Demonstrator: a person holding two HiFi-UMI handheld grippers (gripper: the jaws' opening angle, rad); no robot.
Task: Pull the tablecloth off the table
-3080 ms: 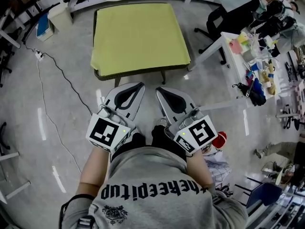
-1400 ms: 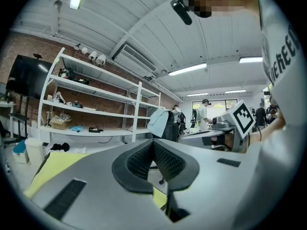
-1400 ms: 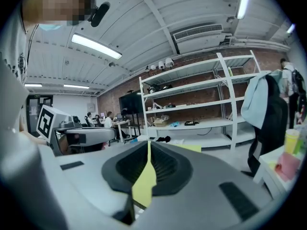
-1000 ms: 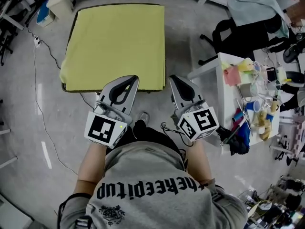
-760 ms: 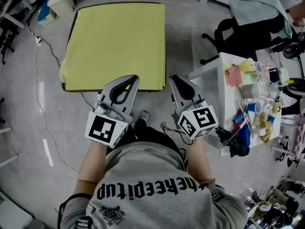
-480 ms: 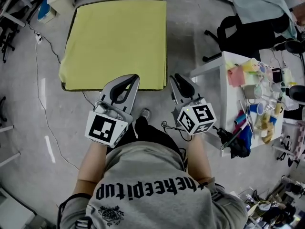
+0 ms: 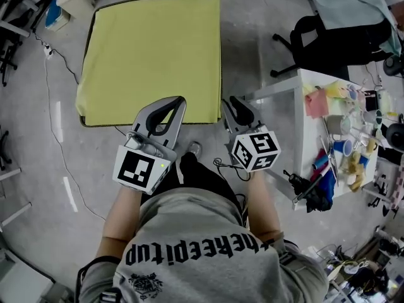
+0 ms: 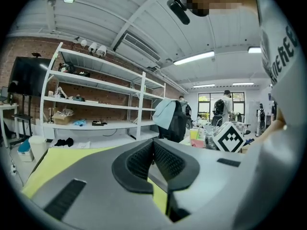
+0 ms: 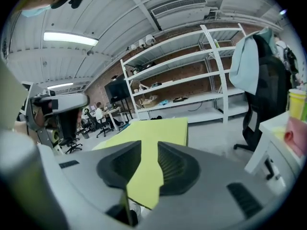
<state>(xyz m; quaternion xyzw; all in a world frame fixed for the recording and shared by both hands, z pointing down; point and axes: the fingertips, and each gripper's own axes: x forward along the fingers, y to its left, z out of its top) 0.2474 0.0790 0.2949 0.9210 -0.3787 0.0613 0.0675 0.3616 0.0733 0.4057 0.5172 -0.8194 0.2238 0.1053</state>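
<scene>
Here, the yellow tablecloth (image 7: 151, 49) lies spread flat over the low tabletop (image 7: 107, 125) at the far left of the head view, covering it so that only a dark rim shows along the near edge. The left gripper (image 7: 173, 105) is held out in front of the person, and from above its tip overlaps the right part of the cloth's near edge. In the left gripper view its jaws are clenched pad against pad with nothing between them (the yellow cloth shows only beyond and below them). The right gripper (image 7: 231, 103) hangs just to the right of the cloth's near right corner, above bare floor (image 7: 252, 55). Its jaws have just been opening and now stand released with a clear gap. Nothing is in that gap, and the cloth is seen through it, farther off. Neither gripper can be seen touching the cloth. To the right stands a cluttered white tabletop (image 7: 309, 125), with a black office chair (image 7: 322, 30) draped in pale fabric beyond it. A thin cable (image 7: 53, 106) trails over the floor on the left, and white shelving (image 8: 96, 104) lines a brick wall at the far side of the room.
</scene>
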